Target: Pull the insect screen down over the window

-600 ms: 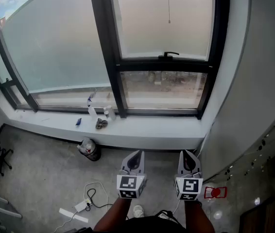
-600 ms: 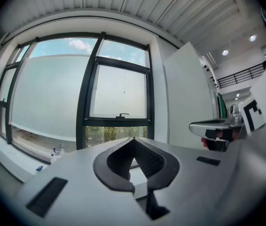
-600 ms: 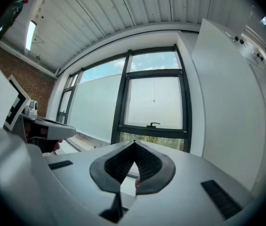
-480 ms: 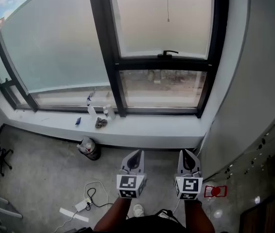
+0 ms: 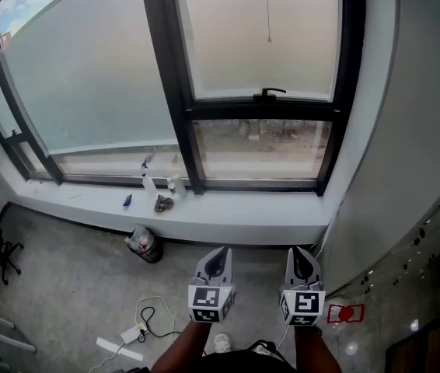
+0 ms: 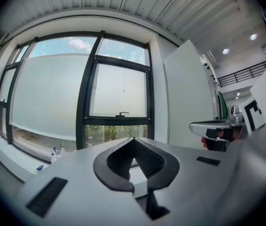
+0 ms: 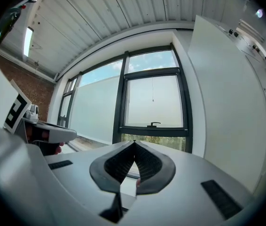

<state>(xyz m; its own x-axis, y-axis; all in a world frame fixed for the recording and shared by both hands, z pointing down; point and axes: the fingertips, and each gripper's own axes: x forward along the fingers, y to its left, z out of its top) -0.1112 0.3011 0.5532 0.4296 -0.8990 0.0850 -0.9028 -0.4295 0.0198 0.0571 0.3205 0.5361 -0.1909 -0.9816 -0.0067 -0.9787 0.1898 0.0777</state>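
The window has a black frame, and its frosted insect screen ends at a black bottom bar with a small handle. A thin pull cord hangs in front of the screen. Below the bar the pane is bare, with greenery behind it. My left gripper and right gripper are side by side, low over the floor and well short of the window. Both are shut and hold nothing. The left gripper view shows its shut tips under the handle. The right gripper view has its tips under the handle.
A white sill runs under the window, with small spray bottles on it. On the floor are a metal can, a power strip with its cable and a red object. A white wall panel stands close on the right.
The head view has shifted a little, so the window and both grippers sit slightly lower in the frame. Both grippers remain shut and side by side.
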